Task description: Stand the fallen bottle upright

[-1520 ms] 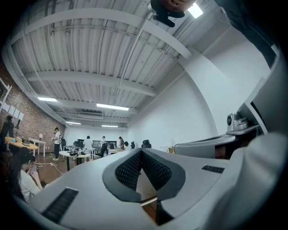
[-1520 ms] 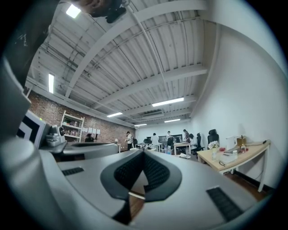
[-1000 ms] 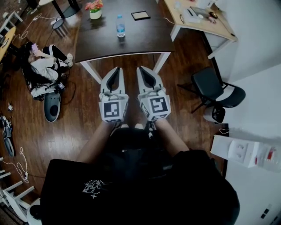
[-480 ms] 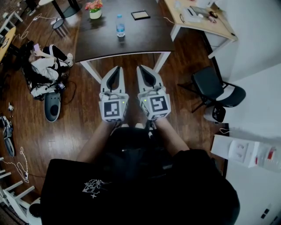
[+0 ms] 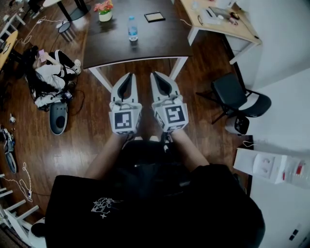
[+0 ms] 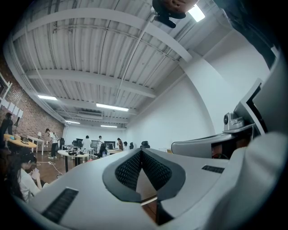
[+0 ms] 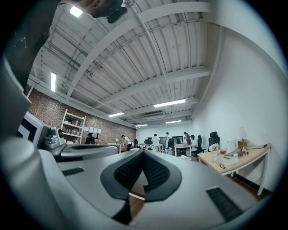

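A clear water bottle [image 5: 132, 29] with a blue label stands upright on the dark table [image 5: 160, 41] at the top of the head view. Both grippers are held side by side over the wooden floor, short of the table's near edge, and point toward it. The jaws of my left gripper [image 5: 127, 76] are shut, and its ribbed pads meet at the tips [image 6: 141, 151] with nothing between them. My right gripper [image 5: 156, 75] is shut too, its tips [image 7: 143, 152] touching and empty. Neither gripper view shows the bottle.
On the table are also a flower pot [image 5: 105, 10] and a flat dark tablet [image 5: 155, 17]. A black chair [image 5: 236, 99] stands to the right, a light wood desk [image 5: 227, 22] at the top right. A person [image 5: 48, 75] sits on the floor at left among bags.
Both grippers and the bottle have stayed where they were. The person on the floor at left has shifted a little.
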`<action>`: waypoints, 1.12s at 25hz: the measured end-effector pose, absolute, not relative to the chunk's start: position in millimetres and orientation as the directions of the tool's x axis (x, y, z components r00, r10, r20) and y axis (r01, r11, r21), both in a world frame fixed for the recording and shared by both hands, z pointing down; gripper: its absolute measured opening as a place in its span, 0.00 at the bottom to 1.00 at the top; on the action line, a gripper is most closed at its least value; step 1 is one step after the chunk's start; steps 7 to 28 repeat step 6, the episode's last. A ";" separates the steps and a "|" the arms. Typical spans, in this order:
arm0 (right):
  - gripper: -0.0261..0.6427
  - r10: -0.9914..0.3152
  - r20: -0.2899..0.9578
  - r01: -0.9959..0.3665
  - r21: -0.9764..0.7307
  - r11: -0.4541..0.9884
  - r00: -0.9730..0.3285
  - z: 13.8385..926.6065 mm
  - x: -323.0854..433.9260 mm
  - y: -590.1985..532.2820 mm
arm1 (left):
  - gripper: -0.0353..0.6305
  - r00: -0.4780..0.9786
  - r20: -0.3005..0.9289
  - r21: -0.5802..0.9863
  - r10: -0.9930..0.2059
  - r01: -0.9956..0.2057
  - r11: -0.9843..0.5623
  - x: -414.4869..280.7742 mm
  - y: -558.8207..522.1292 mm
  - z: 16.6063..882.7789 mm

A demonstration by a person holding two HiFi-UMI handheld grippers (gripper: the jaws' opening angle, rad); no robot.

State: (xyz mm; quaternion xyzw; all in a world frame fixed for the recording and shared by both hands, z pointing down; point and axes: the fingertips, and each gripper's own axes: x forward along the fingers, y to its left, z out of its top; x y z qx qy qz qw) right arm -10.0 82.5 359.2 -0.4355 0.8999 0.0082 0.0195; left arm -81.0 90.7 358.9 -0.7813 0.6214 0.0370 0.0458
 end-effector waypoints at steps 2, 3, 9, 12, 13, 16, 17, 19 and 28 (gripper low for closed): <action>0.06 -0.784 -0.042 -0.784 -0.003 0.620 -0.620 359.5 -9.2 83.8 | 0.03 0.224 -0.115 -0.025 -0.968 -0.975 -0.223 -80.7 91.8 358.8; 0.06 -0.784 -0.043 -0.785 -0.002 0.620 -0.619 359.4 -8.9 84.4 | 0.03 0.225 -0.115 -0.026 -0.968 -0.974 -0.224 -80.5 92.3 358.8; 0.06 -0.782 -0.053 -0.783 0.004 0.622 -0.621 357.2 -9.3 86.5 | 0.03 0.229 -0.119 -0.031 -0.966 -0.974 -0.226 -79.7 94.3 358.1; 0.06 -0.782 -0.053 -0.783 0.004 0.622 -0.621 357.2 -9.3 86.5 | 0.03 0.229 -0.119 -0.031 -0.966 -0.974 -0.226 -79.7 94.3 358.1; 0.06 -0.782 -0.053 -0.783 0.004 0.622 -0.621 357.2 -9.3 86.5 | 0.03 0.229 -0.119 -0.031 -0.966 -0.974 -0.226 -79.7 94.3 358.1; 0.06 -0.782 -0.053 -0.783 0.004 0.622 -0.621 357.2 -9.3 86.5 | 0.03 0.229 -0.119 -0.031 -0.966 -0.974 -0.226 -79.7 94.3 358.1; 0.06 -0.782 -0.053 -0.783 0.004 0.622 -0.621 357.2 -9.3 86.5 | 0.03 0.229 -0.119 -0.031 -0.966 -0.974 -0.226 -79.7 94.3 358.1; 0.06 -0.782 -0.053 -0.783 0.004 0.622 -0.621 357.2 -9.3 86.5 | 0.03 0.229 -0.119 -0.031 -0.966 -0.974 -0.226 -79.7 94.3 358.1; 0.06 -0.782 -0.053 -0.783 0.004 0.622 -0.621 357.2 -9.3 86.5 | 0.03 0.229 -0.119 -0.031 -0.966 -0.974 -0.226 -79.7 94.3 358.1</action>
